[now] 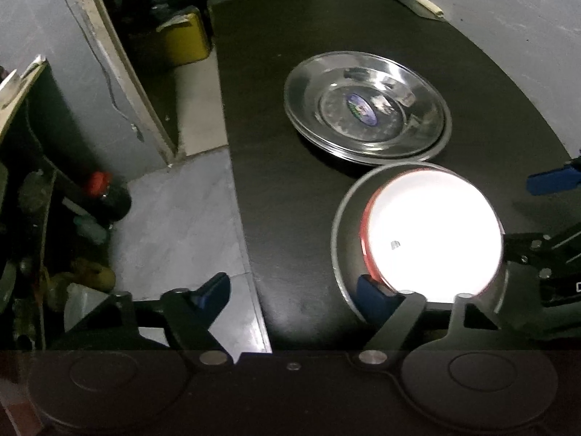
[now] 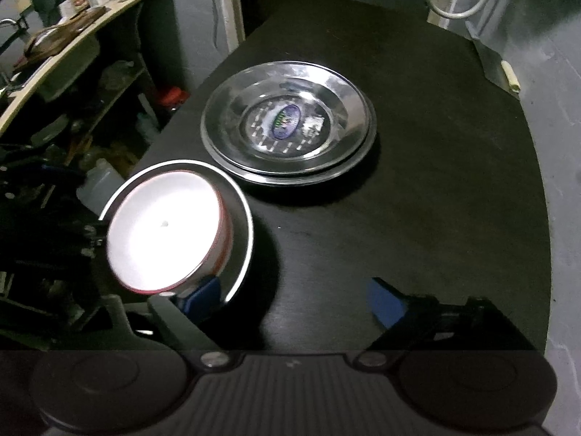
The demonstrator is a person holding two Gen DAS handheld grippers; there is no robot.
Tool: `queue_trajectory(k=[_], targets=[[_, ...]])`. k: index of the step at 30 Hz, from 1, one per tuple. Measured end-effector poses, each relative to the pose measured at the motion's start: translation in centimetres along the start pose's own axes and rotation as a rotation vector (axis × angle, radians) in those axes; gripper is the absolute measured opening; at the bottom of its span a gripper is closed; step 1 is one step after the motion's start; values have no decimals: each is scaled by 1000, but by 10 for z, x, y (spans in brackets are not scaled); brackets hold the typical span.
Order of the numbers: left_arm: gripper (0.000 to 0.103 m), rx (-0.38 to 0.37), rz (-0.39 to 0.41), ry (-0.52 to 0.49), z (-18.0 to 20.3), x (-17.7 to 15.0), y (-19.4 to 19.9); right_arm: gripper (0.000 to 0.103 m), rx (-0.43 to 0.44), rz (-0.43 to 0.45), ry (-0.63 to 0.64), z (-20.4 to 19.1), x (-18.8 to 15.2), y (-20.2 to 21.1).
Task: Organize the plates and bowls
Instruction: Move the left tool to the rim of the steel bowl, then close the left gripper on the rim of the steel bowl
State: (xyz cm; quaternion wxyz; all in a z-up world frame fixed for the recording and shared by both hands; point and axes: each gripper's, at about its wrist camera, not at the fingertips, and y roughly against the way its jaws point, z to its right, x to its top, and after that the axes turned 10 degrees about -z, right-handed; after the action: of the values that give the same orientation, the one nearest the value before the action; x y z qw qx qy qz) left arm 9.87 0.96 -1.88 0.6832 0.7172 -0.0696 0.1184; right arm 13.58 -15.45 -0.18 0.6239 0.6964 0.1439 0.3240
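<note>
Left wrist view: left gripper [image 1: 296,292] part open, empty; red-rimmed white bowl [image 1: 434,234] nested in a steel bowl [image 1: 343,225] lower right, against its right finger.

Right wrist view: right gripper [image 2: 296,299] part open, empty; the bowls lower left at its left finger; stacked steel plates [image 2: 287,123] above centre on the black table [image 2: 435,200].

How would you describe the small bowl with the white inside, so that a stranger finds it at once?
Start at the black table, where a stack of steel plates lies near the middle. Nearer the cameras than that stack, close to the table's edge, stands a steel bowl. The white bowl sits inside it; its bright white interior and red rim set it apart from the all-metal dishes.
</note>
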Motion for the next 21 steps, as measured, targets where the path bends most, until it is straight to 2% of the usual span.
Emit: queue_trajectory(k=[1, 5, 7, 10, 12, 14, 19, 21], targets=[[72, -8, 0, 2, 0, 0, 0, 81, 5, 4, 5, 0, 0, 1], [48, -72, 0, 4, 1, 0, 1, 73, 30, 13, 13, -1, -2, 3], [43, -88, 3, 2, 2, -1, 1, 70, 52, 17, 13, -1, -3, 4], [34, -104, 6, -1, 3, -1, 2, 61, 79, 24, 22, -1, -4, 5], [22, -118, 9, -11, 5, 0, 2, 53, 99, 26, 27, -1, -5, 5], [15, -125, 11, -32, 9, 0, 2, 45, 127, 29, 34, -2, -7, 6], [14, -105, 12, -51, 14, 0, 3, 21, 181, 38, 61, -5, -9, 7], [14, -100, 12, -55, 14, 0, 3, 20, 182, 39, 65, -6, -9, 8]])
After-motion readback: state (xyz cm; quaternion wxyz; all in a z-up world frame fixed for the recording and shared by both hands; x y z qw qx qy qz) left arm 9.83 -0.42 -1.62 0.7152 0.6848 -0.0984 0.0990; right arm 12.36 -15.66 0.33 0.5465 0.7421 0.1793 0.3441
